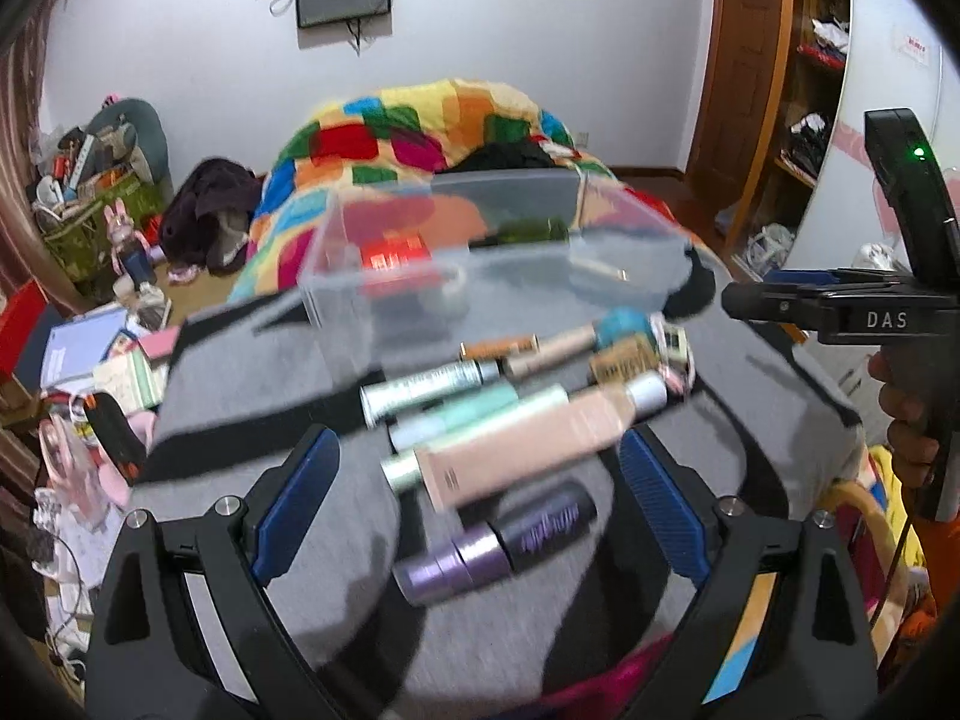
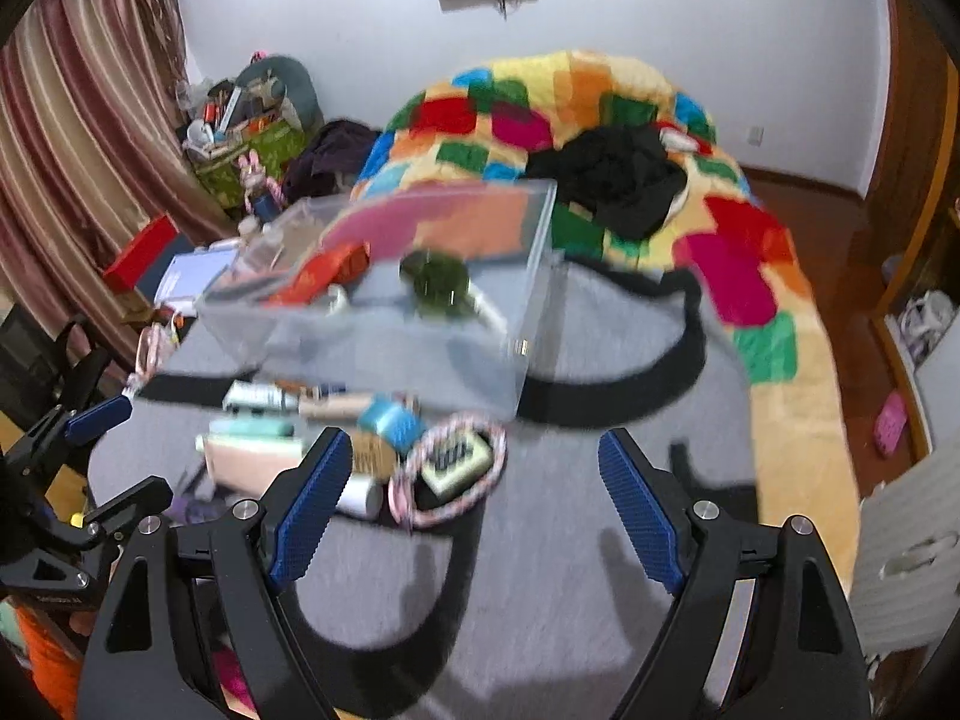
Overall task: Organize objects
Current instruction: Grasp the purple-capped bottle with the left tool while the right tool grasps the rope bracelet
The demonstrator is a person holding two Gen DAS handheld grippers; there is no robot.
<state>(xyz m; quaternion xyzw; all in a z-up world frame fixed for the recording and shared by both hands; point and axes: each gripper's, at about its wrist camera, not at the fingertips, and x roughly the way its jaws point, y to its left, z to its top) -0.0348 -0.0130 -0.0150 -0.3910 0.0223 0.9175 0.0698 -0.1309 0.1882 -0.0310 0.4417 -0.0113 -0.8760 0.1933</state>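
both grippers hang spread wide and empty, the left gripper [image 1: 480, 492] over the pink tube [image 1: 528, 438] among cosmetics on the grey cloth [image 1: 240, 384]. the clear box [image 1: 480, 258] sits at twelve o'clock. looks like picking time: next, close on that tube; the right gripper [image 2: 474, 504] waits.

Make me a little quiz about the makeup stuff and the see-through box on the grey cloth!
1. True or false: the left tool is clamped on the peach tube.
2. Which lies nearest the left tool's camera? A) purple bottle B) clear box C) teal-capped tube
3. Fill in: in the right wrist view, a pink-and-white ___ circles the small pale block.

Key
1. False: both tools, the right tool too, are open and hold nothing.
2. A
3. Cord
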